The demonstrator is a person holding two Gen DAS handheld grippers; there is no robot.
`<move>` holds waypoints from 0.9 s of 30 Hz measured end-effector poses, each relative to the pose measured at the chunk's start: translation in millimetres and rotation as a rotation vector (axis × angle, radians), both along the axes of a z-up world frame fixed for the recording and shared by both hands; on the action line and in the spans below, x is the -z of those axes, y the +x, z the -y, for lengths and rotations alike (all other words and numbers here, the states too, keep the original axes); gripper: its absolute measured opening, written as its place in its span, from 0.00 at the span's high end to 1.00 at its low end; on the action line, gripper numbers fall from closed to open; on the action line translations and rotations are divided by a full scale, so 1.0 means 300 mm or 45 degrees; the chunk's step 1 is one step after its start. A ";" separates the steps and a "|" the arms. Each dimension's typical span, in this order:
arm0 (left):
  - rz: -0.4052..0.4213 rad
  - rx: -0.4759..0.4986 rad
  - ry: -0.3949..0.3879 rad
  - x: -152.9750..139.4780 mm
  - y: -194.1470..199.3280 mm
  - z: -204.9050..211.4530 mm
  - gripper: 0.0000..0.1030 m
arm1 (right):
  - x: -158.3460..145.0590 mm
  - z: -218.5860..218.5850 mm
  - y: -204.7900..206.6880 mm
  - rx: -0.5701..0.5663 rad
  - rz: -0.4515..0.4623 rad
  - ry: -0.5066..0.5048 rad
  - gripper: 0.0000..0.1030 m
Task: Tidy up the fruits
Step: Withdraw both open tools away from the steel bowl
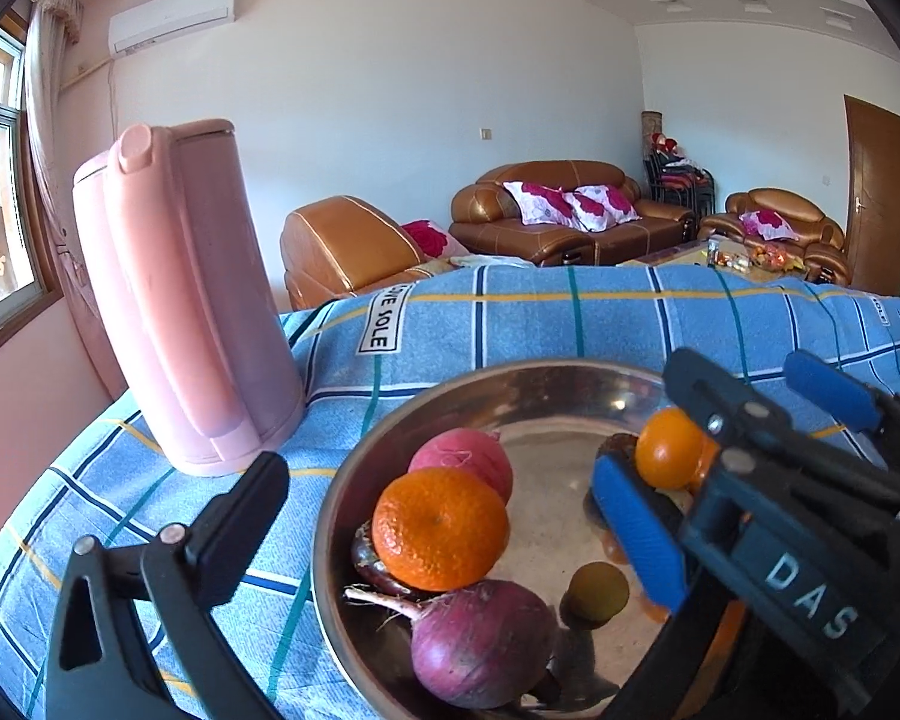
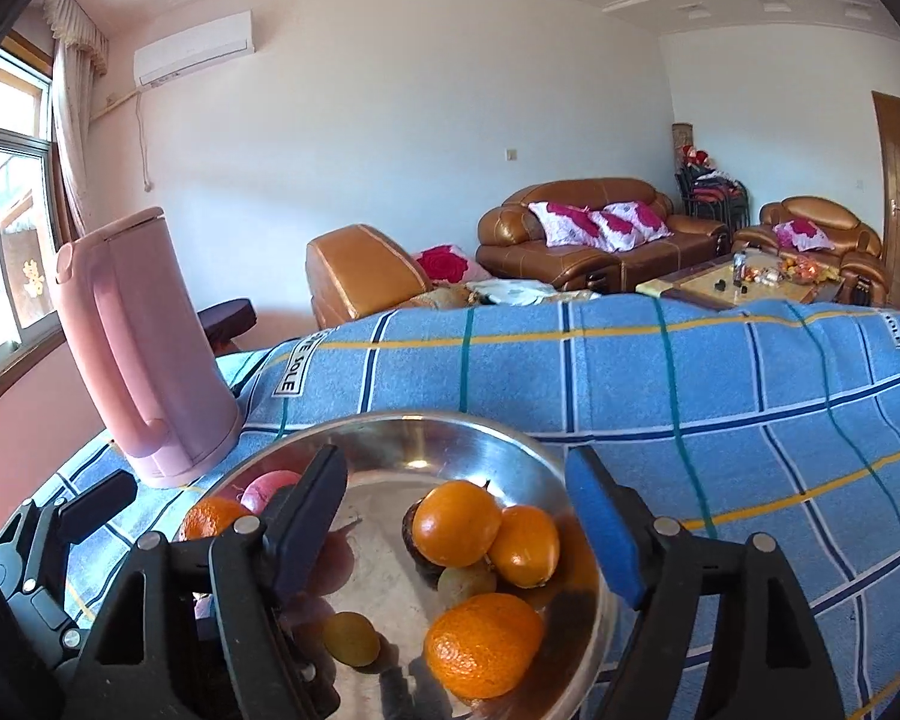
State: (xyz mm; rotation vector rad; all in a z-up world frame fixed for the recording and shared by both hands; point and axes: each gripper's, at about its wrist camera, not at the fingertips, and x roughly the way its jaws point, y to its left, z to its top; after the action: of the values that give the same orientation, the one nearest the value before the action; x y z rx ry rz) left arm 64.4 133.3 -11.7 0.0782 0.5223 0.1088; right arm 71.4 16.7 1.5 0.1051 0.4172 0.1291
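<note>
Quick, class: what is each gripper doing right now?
Left gripper: open, holding nothing, jaws wide over the bowl.
Right gripper: open, holding nothing, above the oranges.

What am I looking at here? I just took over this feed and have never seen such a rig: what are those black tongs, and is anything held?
There is no robot arm: a person carries a pair of hand-held tongs in each hand, with a fisheye camera on each looking forward along its fingers. One picture comes from the left tongs, the other from the right tongs.

Both hover over a steel bowl on a blue checked cloth, beside a pink kettle. In the bowl lie oranges, a red onion, a pinkish-red fruit and a small greenish fruit.

Both stand open; neither grips anything.
</note>
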 end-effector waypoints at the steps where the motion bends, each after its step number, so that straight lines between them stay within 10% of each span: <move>1: 0.004 0.000 -0.009 -0.001 -0.003 -0.004 0.00 | -0.010 0.006 -0.013 0.039 0.038 -0.015 0.24; 7: 0.052 -0.010 -0.057 -0.019 -0.029 -0.027 0.00 | -0.044 0.050 -0.067 0.230 0.189 -0.093 0.14; 27: 0.118 -0.041 -0.037 -0.023 -0.142 -0.028 0.00 | -0.027 0.065 -0.189 0.153 0.175 -0.156 0.14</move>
State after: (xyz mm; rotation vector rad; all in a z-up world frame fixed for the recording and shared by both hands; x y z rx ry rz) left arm 21.9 141.7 -4.7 0.0359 0.4328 0.1356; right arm 14.5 -2.8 9.7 0.0007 0.2797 -0.0080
